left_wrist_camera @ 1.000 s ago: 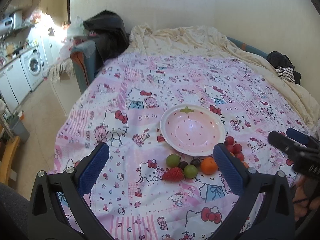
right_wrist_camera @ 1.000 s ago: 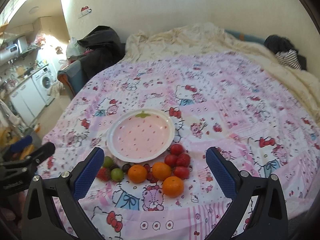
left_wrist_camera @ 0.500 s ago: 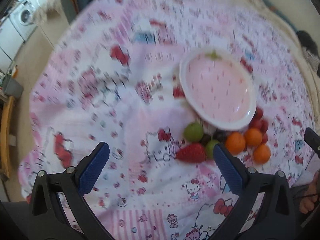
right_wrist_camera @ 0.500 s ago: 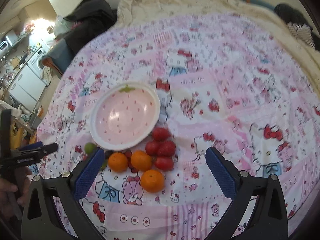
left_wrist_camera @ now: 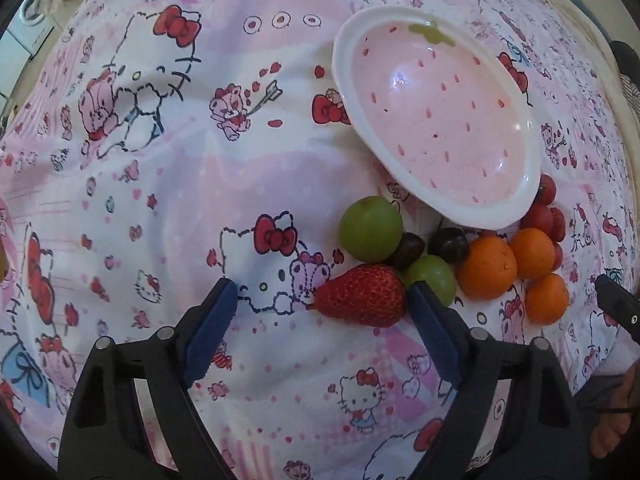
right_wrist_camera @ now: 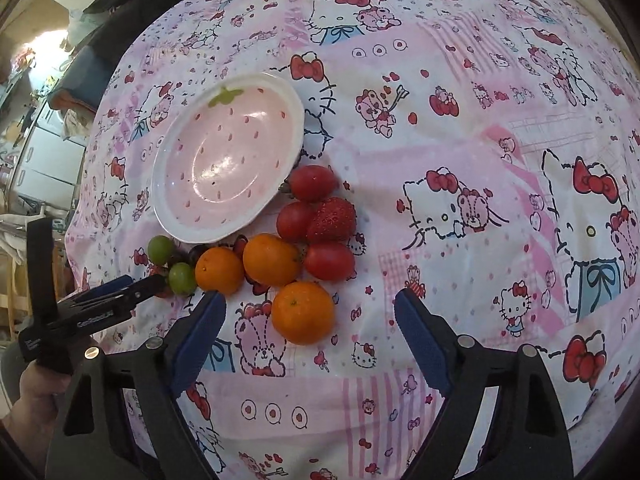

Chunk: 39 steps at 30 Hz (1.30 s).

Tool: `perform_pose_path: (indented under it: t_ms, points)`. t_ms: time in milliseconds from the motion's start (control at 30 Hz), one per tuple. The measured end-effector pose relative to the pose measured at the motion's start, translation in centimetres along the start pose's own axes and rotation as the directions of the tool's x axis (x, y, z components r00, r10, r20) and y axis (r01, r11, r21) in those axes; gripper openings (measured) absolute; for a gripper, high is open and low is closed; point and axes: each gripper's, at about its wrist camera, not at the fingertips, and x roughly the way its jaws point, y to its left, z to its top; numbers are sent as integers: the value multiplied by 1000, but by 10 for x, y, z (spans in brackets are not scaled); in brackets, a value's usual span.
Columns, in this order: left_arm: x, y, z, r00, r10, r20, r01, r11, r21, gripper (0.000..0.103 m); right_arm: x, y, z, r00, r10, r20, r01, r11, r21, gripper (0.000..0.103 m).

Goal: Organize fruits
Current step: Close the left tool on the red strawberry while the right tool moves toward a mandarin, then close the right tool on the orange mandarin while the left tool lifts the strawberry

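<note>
Nothing sorted yet: plate (left_wrist_camera: 516, 216) empty, all fruit beside it on bed. Left hand-held gripper (left_wrist_camera: 320, 300) and right hand-held gripper (right_wrist_camera: 308, 312) both wide, jaws just been closing, gripping nothing; strawberry (left_wrist_camera: 362, 295) and orange (right_wrist_camera: 303, 313) between them.

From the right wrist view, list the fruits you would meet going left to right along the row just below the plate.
Upper green grape → lower green grape → left orange → middle orange → red tomato.

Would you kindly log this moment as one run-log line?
left gripper: closing, strawberry between jaws, unpressed | right gripper: closing, orange between jaws, unpressed | plate: empty
</note>
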Motion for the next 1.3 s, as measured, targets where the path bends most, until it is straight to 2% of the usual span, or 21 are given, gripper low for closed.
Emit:
perform_pose_path:
  t_ms: [133, 267, 367, 500, 867, 933, 1000, 1167, 1233, 1300]
  points:
    - [-1, -1, -2, 999, -54, 0, 54, 998, -21, 71, 4, 0, 1, 1000, 9, -11, -9, 1000, 10, 88]
    - [-1, -1, 0, 997, -75, -12, 74, 996, -41, 69, 6, 0, 2, 1000, 13, -14, -12, 1000, 17, 88]
    - [-2, 1, 0, 994, -103, -26, 101, 993, -60, 63, 8, 0, 1, 1000, 14, -20, -14, 1000, 21, 88]
    - [-4, 3, -3, 988, -148, -37, 145, 987, -68, 42, 10, 0, 0, 1000, 12, -26, -12, 1000, 19, 88]
    - [-8, 6, -3, 985, -171, -38, 168, 982, -82, 38, 10, 0, -4, 1000, 0, -22, 0, 1000, 19, 88]
    - [-13, 8, -4, 984, -176, -30, 173, 982, -80, 29, 10, 0, -5, 1000, -3, -21, 3, 1000, 14, 88]
    - [-18, 9, -5, 983, -181, -29, 179, 981, -79, 27, 11, 1, -5, 1000, -2, -24, 2, 1000, 15, 88]
    - [-12, 12, -4, 980, -195, -39, 189, 975, -115, 30, 18, -1, -6, 999, 4, -53, -3, 1000, 25, 88]
    - [-9, 13, -4, 987, -155, -47, 148, 981, -127, 54, 17, 0, -6, 999, 3, -49, -1, 1000, 22, 88]
    - [-6, 14, -4, 991, -124, -51, 116, 985, -128, 65, 16, 1, -5, 999, 1, -44, 0, 1000, 19, 88]
